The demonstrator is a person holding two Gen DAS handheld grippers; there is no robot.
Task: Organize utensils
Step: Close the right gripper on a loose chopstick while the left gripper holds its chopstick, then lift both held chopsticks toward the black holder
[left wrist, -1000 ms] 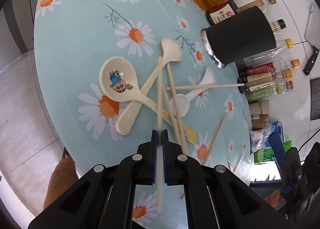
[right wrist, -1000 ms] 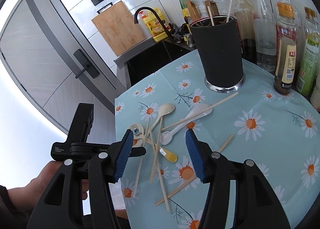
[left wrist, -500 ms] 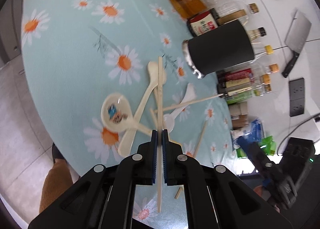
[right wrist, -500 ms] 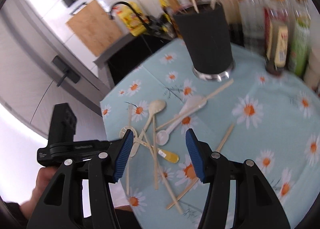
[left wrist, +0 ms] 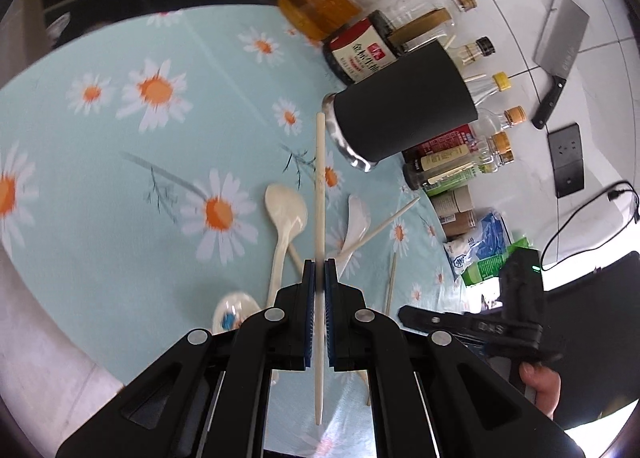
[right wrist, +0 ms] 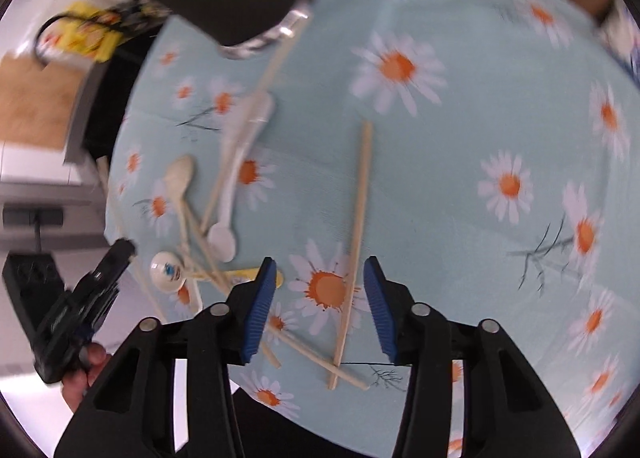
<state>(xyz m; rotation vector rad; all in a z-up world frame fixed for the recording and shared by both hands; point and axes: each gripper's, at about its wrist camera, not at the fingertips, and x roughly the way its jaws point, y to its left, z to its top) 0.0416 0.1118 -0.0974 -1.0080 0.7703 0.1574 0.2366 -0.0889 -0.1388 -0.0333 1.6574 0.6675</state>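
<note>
- left wrist view: the left gripper [left wrist: 319, 278] was pinched tight on a chopstick [left wrist: 319, 194], gripped near mid-length so it stayed steady, its far tip aimed toward the black utensil holder [left wrist: 404, 106], probably its destination; a cream spoon [left wrist: 285, 214] lay on the daisy tablecloth [left wrist: 100, 178]
- right wrist view: the right gripper [right wrist: 320, 298] pointed down with jaws closing around a loose chopstick [right wrist: 360, 210] lying flat between them, pads not yet touching; spoons and sticks sat tangled left of it

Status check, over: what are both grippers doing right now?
Left gripper shut on chopstick. Right gripper closing around table chopstick, not pinched yet. Black holder unobstructed.
</note>
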